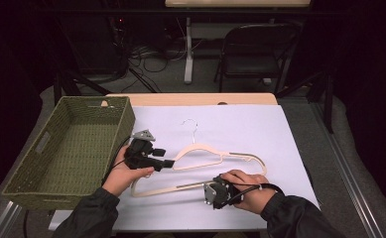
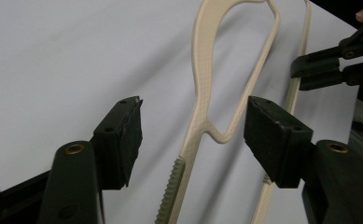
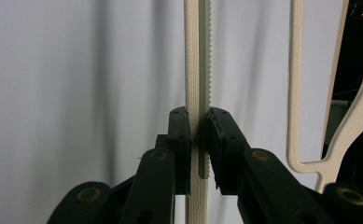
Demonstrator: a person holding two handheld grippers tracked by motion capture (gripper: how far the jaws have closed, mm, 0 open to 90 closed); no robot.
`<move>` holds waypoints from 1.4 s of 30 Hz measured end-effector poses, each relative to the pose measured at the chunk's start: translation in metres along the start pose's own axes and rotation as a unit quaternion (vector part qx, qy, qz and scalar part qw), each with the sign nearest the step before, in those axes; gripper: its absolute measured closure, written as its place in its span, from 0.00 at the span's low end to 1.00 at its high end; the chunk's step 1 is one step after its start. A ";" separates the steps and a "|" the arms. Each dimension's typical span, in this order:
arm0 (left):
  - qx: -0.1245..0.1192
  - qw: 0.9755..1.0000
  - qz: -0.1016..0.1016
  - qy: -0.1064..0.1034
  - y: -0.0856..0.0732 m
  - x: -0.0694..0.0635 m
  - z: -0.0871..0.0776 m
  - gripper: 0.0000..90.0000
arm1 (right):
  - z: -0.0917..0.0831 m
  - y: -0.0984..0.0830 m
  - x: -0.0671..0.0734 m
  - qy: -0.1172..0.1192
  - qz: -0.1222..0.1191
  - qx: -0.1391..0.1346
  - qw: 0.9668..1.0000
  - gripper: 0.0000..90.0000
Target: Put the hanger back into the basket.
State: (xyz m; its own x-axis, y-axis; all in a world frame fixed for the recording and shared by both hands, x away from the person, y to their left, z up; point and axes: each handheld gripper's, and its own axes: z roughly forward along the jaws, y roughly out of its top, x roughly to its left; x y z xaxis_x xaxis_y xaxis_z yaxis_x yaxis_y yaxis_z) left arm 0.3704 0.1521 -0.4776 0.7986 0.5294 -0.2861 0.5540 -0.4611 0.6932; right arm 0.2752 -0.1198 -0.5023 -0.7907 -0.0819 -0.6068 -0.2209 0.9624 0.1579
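Observation:
A cream hanger (image 1: 200,148) with a metal hook (image 1: 190,125) lies across the white sheet (image 1: 260,129). My right gripper (image 1: 211,188) is shut on its ribbed lower bar (image 3: 197,56), jaws pinching it from both sides (image 3: 198,126). My left gripper (image 1: 169,163) stands open at the hanger's left shoulder. In the left gripper view the notched shoulder arm (image 2: 202,84) runs between the open jaws (image 2: 195,130) without touching either pad. The right gripper (image 2: 328,70) also appears there at the upper right.
A green woven basket (image 1: 123,124), with nothing in it, stands at the table's left beside my left hand. Beyond the table's far edge are a black folding chair (image 1: 257,49), a table leg (image 1: 188,54) and cables on the floor.

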 end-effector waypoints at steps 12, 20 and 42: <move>0.028 0.999 -0.012 -0.019 -0.001 0.004 0.015 0.43 | -0.001 -0.001 -0.002 -0.006 -0.005 -0.002 1.000 0.89; 0.044 0.998 -0.010 -0.033 -0.001 0.005 0.022 0.44 | -0.001 0.000 -0.001 -0.004 -0.005 -0.001 1.000 0.89; 0.071 0.995 -0.014 -0.066 -0.003 0.006 0.028 0.63 | 0.001 0.000 -0.003 -0.010 -0.013 -0.001 1.000 0.88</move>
State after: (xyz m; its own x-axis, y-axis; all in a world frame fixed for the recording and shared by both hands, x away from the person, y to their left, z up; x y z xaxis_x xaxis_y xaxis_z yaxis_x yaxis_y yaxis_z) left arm 0.3805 0.1371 -0.4995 0.8014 0.4494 -0.3947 0.5963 -0.5484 0.5862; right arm 0.2777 -0.1192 -0.5011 -0.7735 -0.1009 -0.6257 -0.2412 0.9598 0.1435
